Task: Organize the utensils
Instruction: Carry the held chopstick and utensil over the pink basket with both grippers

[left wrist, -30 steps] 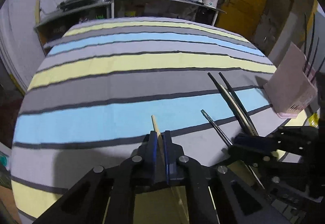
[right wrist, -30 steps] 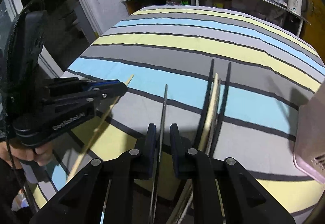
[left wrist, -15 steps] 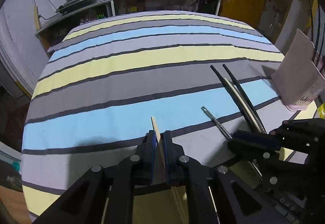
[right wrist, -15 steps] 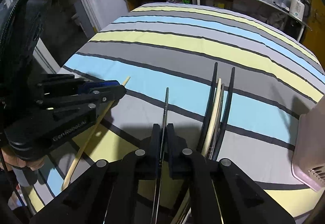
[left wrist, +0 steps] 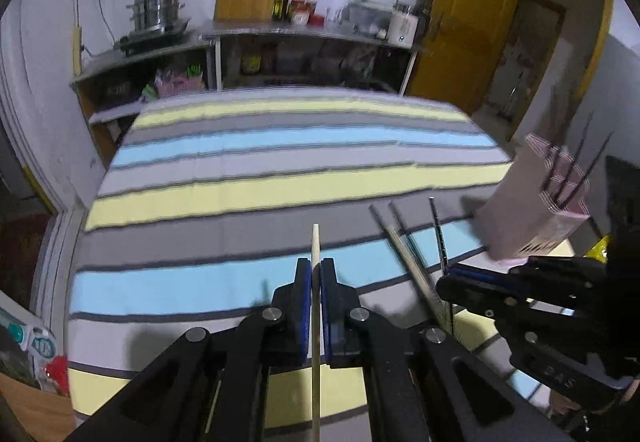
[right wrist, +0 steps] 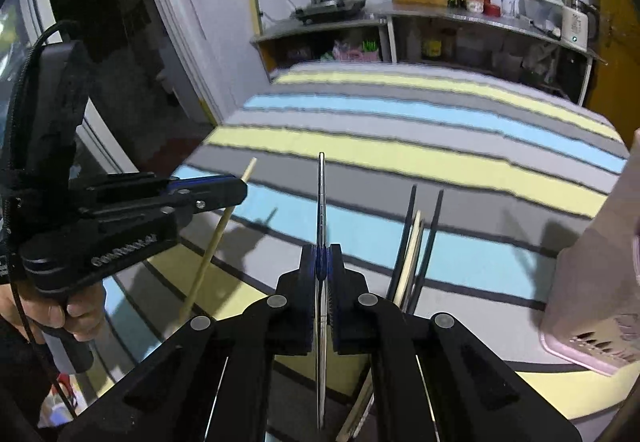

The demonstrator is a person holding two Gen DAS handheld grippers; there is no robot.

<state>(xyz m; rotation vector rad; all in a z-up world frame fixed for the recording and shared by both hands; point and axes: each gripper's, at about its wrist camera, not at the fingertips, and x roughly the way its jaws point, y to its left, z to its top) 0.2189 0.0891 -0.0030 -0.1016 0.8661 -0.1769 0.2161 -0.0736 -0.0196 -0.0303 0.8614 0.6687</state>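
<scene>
Wooden chopstick (left wrist: 315,242) is clamped between the left gripper (left wrist: 316,274) jaws, a metal chopstick (right wrist: 321,193) between the right gripper (right wrist: 321,262) jaws. Either could pivot or slip when aimed at the pink holder (left wrist: 536,209) right of both jaws, and loose chopsticks (right wrist: 416,238) could be struck.

wooden chopstick (left wrist: 315,242) gripped, metal chopstick (right wrist: 321,193) gripped

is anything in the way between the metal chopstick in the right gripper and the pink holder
Nothing visible blocks it. The right gripper holds the metal chopstick above the striped cloth. The loose chopsticks lie flat on the cloth between it and the pink holder, below a lifted path.
</scene>
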